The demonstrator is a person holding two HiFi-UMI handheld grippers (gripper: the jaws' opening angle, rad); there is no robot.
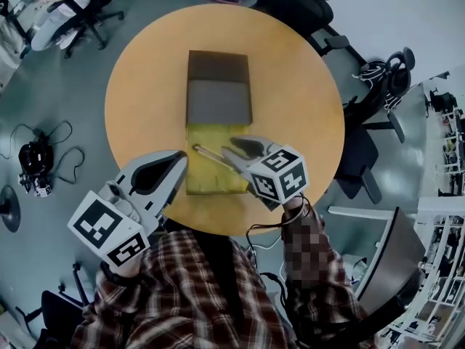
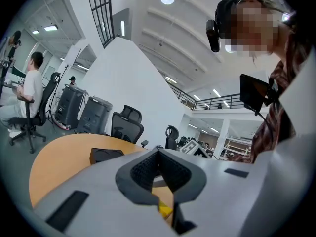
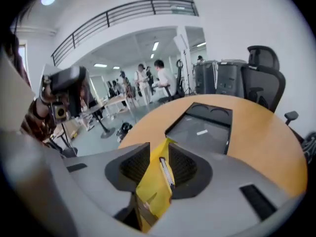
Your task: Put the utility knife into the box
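The utility knife (image 1: 209, 153) is a thin grey strip lying on a yellow card packet (image 1: 211, 177). The packet sits at the near side of the round wooden table (image 1: 145, 86). My right gripper (image 1: 231, 151) is shut on the packet; in the right gripper view the yellow card (image 3: 154, 186) with the knife (image 3: 166, 171) stands pinched between the jaws. Just beyond lies the dark open box (image 1: 218, 97) with a grey inside, also seen as box (image 3: 202, 130). My left gripper (image 1: 183, 163) is beside the packet's left edge, with its jaws together and nothing held (image 2: 158, 154).
Black office chairs (image 1: 320, 6) stand round the far and right sides of the table. Cables and a small device (image 1: 33, 162) lie on the floor at left. A seated person (image 2: 27, 98) is far off in the left gripper view.
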